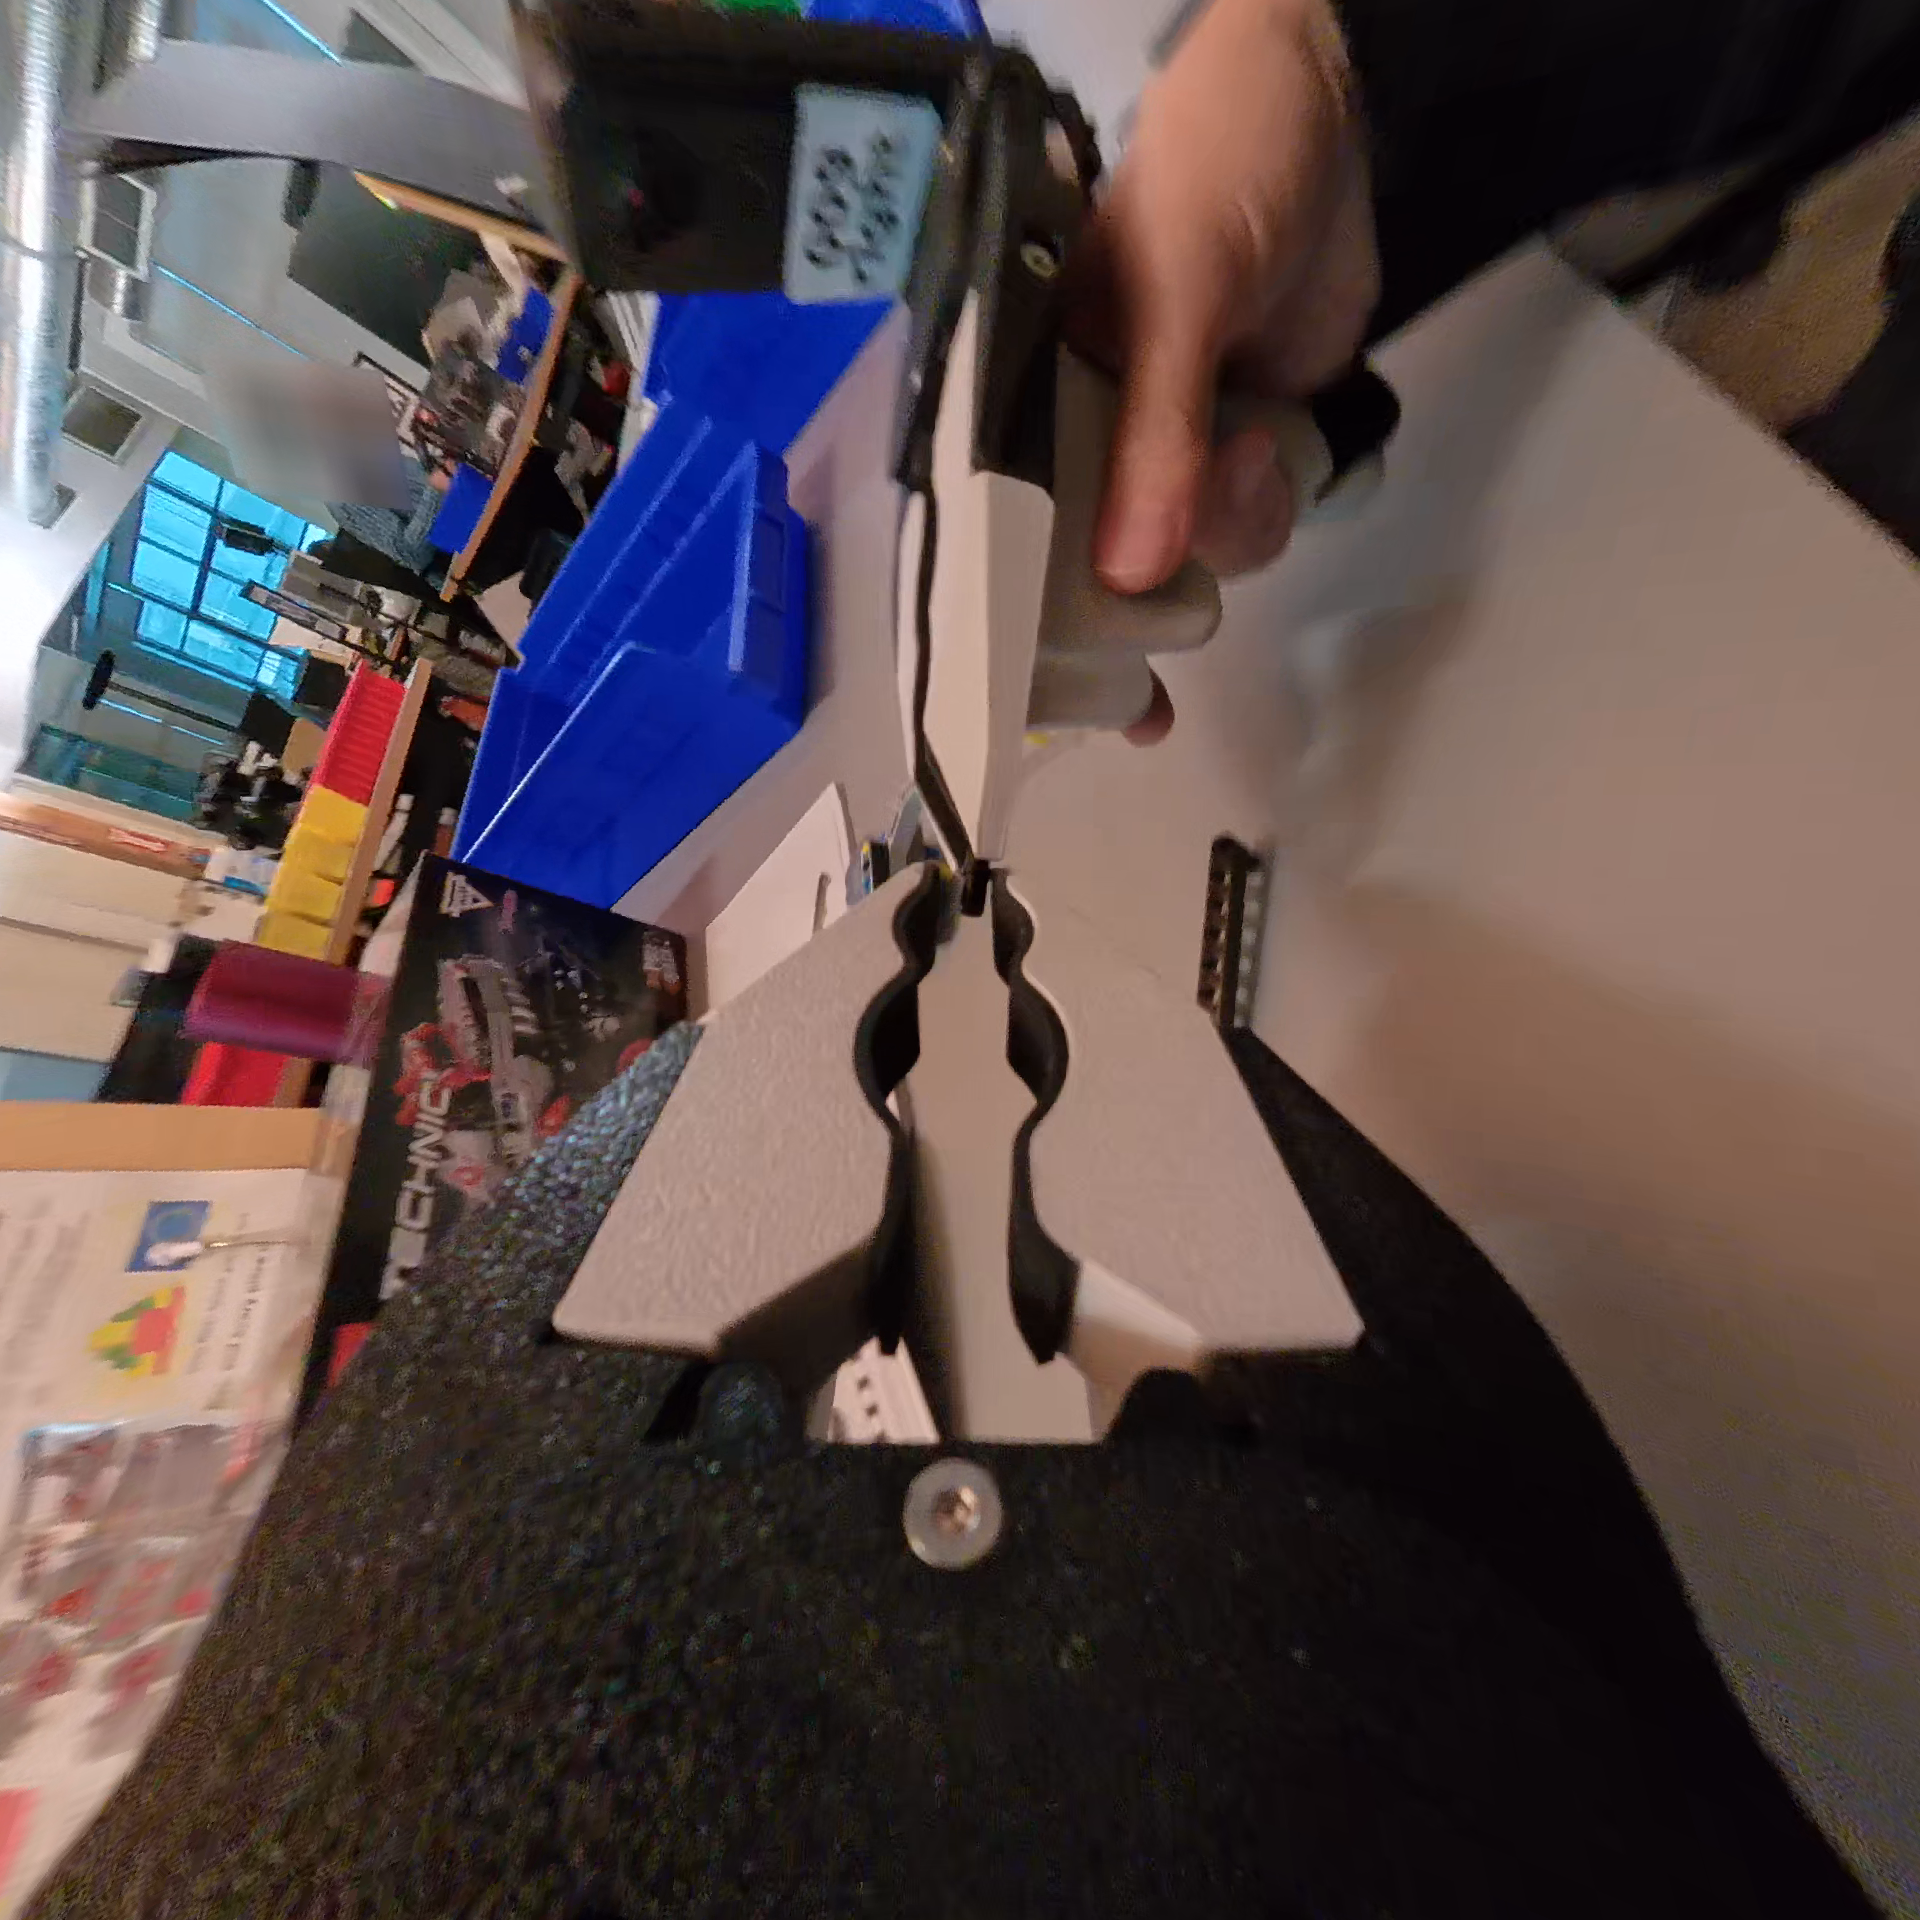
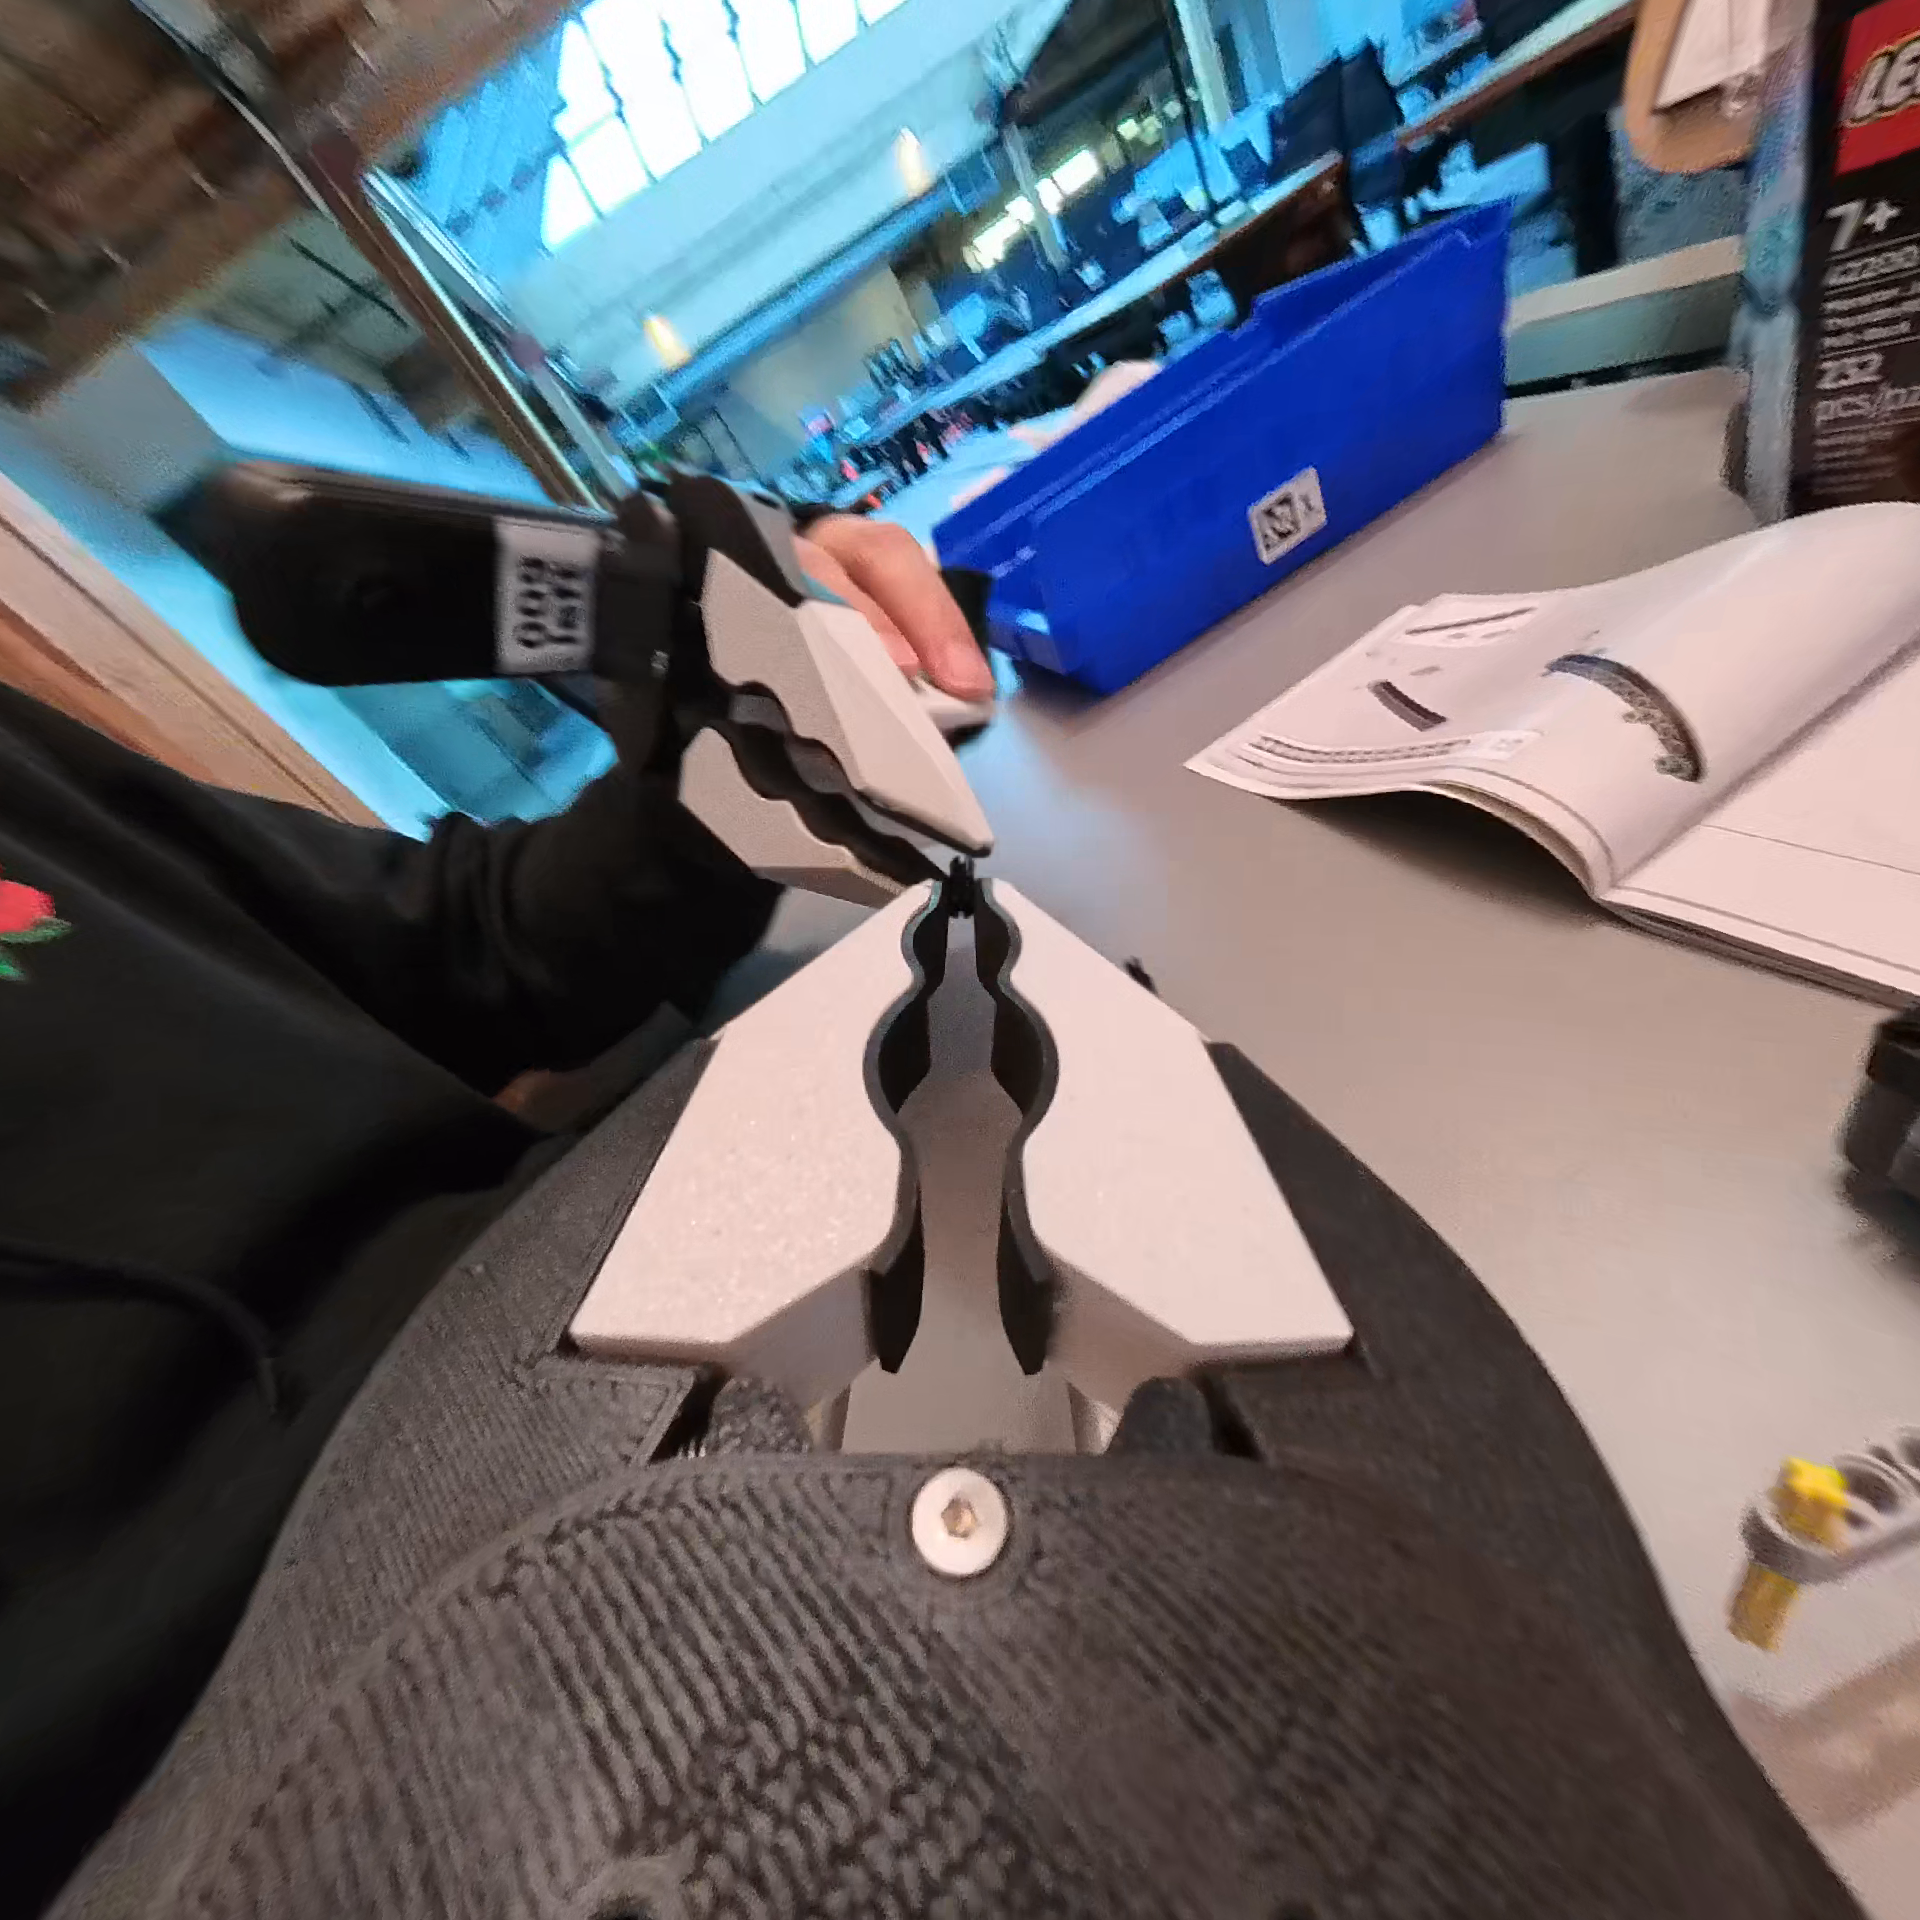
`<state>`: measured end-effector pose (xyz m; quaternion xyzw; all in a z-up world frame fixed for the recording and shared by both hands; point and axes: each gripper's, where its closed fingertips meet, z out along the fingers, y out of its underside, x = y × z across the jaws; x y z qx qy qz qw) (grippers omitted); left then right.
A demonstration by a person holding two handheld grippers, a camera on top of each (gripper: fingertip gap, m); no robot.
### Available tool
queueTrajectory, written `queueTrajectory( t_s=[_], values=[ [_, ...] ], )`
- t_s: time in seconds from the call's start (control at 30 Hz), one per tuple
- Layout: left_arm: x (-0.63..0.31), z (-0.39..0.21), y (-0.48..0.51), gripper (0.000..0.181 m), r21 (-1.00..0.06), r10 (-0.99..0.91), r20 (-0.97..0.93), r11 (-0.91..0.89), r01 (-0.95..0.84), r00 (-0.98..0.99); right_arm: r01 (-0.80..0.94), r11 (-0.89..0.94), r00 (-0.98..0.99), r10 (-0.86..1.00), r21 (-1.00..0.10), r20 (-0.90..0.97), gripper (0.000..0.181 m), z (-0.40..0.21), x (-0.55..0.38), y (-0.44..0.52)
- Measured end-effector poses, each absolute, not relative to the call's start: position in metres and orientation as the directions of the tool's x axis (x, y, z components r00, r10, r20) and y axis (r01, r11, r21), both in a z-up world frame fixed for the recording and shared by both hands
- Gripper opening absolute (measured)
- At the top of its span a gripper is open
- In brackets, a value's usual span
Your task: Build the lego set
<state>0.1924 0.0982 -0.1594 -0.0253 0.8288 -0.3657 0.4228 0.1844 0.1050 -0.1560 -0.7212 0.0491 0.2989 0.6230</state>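
The left gripper [image 1: 961, 883], grey-faced with wavy black inner pads, and the right gripper [image 2: 961, 888] of the same make meet tip to tip above the pale grey counter [image 2: 1403, 1018]. Each has its fingers drawn nearly together at the tips on a small black lego piece [image 2: 961, 885] — the one part sits pinched between both pairs of fingers, held clear of the counter; its exact shape is too small and blurred to tell. In the left wrist view a bare hand [image 1: 1226, 312] grips the right gripper's handle. On the counter to the right lies an open white instruction booklet [image 2: 1621, 727], with a blue plastic bin [image 2: 1247, 499] beyond it and a black lego box [image 2: 1860, 260] standing at the far right edge. Nearer the right gripper's body rests a grey perforated beam with yellow pins [image 2: 1808, 1527]. A short dark studded beam [image 1: 1231, 935] lies on the counter — just beside the left gripper's fingers in its own view.
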Motion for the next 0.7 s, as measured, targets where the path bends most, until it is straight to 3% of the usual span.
queueTrajectory(
  t_s=[0.17,0.47,0.57,0.63,0.7],
  values=[
    [0.186,-0.142,0.094,0.004,-0.806,-0.456,-0.531,0.532,0.26,-0.715,-0.533,-0.147,0.737,0.403,-0.833,-0.543,0.003,-0.136,0.179,0.101],
    [0.184,-0.147,0.099,0.002,-0.805,-0.431,-0.501,0.55,0.222,-0.751,-0.523,-0.169,0.742,0.393,-0.836,-0.543,0.003,-0.141,0.178,0.105],
    [0.186,-0.173,0.117,0.001,-0.729,-0.361,-0.458,0.676,0.111,-0.813,-0.24,-0.275,0.918,0.249,-0.931,-0.31,0.019,-0.175,0.186,0.108],
    [0.182,-0.192,0.13,0.002,-0.655,-0.299,-0.37,0.756,0.019,-0.879,-0.003,-0.383,0.979,0.185,-0.924,-0.08,0.033,-0.199,0.189,0.11],
    [0.182,-0.207,0.141,0.002,-0.575,-0.266,-0.294,0.817,-0.053,-0.918,0.11,-0.46,0.985,0.171,-0.881,0.034,0.041,-0.214,0.185,0.116]
  ],
)
